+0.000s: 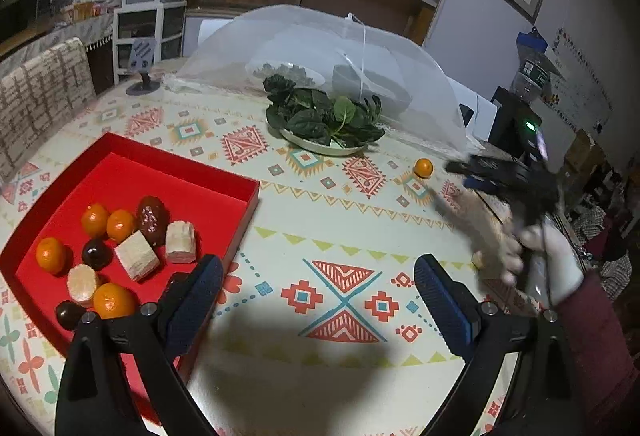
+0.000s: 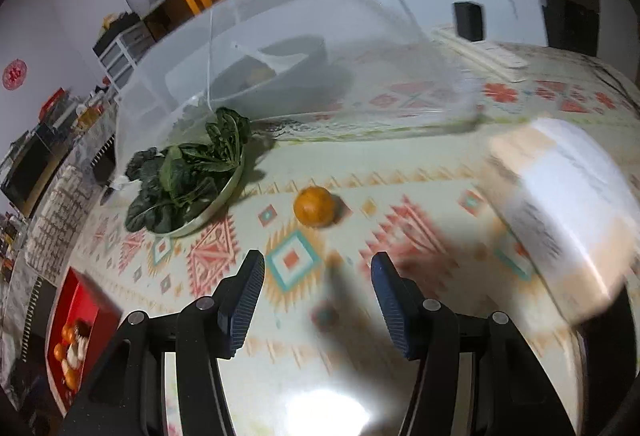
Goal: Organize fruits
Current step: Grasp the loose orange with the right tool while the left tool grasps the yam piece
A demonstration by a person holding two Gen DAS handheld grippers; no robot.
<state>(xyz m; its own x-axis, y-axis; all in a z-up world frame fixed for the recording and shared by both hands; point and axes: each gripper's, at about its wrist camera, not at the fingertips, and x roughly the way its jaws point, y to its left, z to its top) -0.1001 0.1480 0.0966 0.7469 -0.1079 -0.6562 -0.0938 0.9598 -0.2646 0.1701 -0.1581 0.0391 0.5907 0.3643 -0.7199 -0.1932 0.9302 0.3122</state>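
A red tray (image 1: 224,178) at the left holds several small oranges, dark fruits and pale cut chunks; it also shows in the right wrist view (image 2: 66,300). One loose orange (image 1: 423,168) lies on the patterned tablecloth, seen closer in the right wrist view (image 2: 314,206). My left gripper (image 1: 318,288) is open and empty, just right of the tray's near corner. My right gripper (image 2: 318,286) is open and empty, a short way in front of the loose orange; it shows blurred in the left wrist view (image 1: 472,180).
A plate of dark leafy greens (image 1: 324,120) sits mid-table, also in the right wrist view (image 2: 188,176). A white mesh food cover (image 1: 320,52) stands behind it over dishes. A blurred pale box (image 2: 560,208) lies at the right. A chair (image 1: 36,96) stands at the left.
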